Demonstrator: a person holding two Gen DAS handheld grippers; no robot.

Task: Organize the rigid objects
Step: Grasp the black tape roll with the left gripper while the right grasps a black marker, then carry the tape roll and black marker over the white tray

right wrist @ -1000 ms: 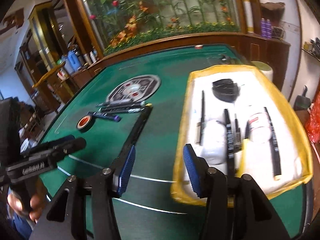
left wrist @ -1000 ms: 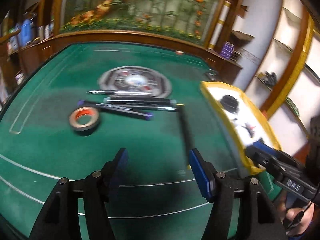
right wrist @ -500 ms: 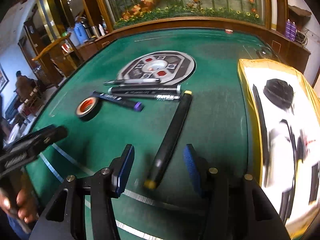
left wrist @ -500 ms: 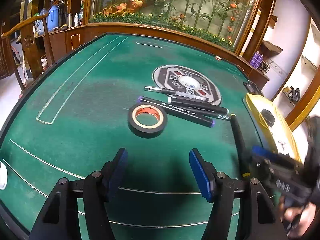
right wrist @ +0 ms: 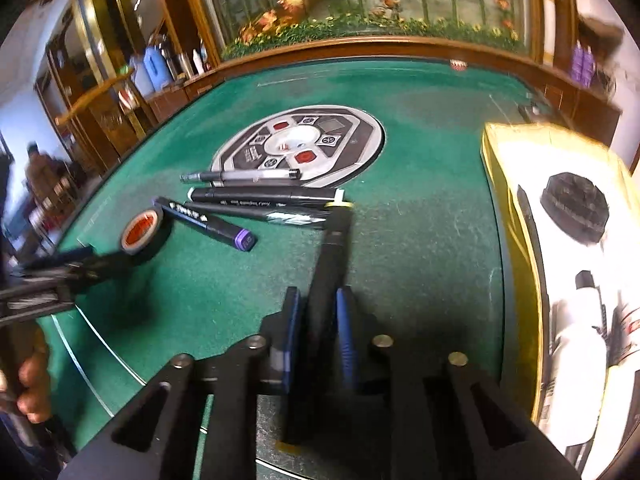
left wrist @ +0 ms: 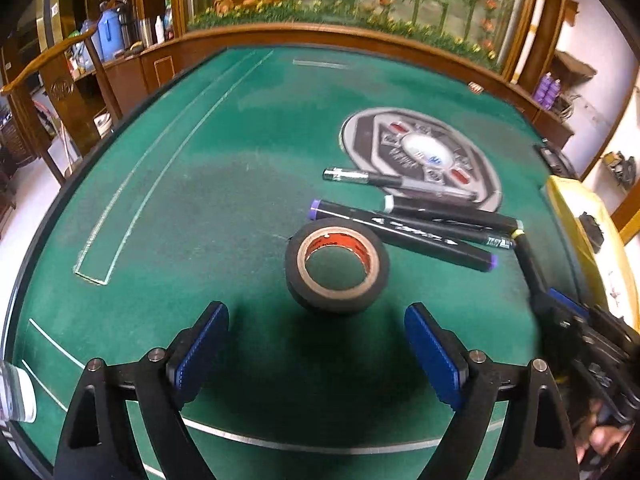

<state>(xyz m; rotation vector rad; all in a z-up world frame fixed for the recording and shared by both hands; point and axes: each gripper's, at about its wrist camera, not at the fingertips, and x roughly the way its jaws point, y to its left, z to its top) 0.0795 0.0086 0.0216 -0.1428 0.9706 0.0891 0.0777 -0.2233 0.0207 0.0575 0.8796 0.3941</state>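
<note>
A black tape roll (left wrist: 337, 265) with an orange core lies on the green table (left wrist: 200, 200), just ahead of my open, empty left gripper (left wrist: 316, 336). Behind it lie a purple-capped marker (left wrist: 400, 234), a black marker (left wrist: 452, 214) and a silver pen (left wrist: 384, 179). My right gripper (right wrist: 318, 304) is shut on a long black marker with a yellow tip (right wrist: 330, 248), which lies on the table pointing away. The tape roll also shows in the right wrist view (right wrist: 142, 232), with the left gripper (right wrist: 52, 276) next to it.
A yellow-rimmed tray (right wrist: 516, 240) with a white lining holds a black cap (right wrist: 574, 206), pens and a white bottle at the right. A round grey panel (right wrist: 304, 146) sits in the table's middle. A wooden rail (left wrist: 360, 32) borders the far edge.
My left gripper moved closer to the tape roll. My right gripper moved forward and closed on the long black marker, which earlier lay between its open fingers.
</note>
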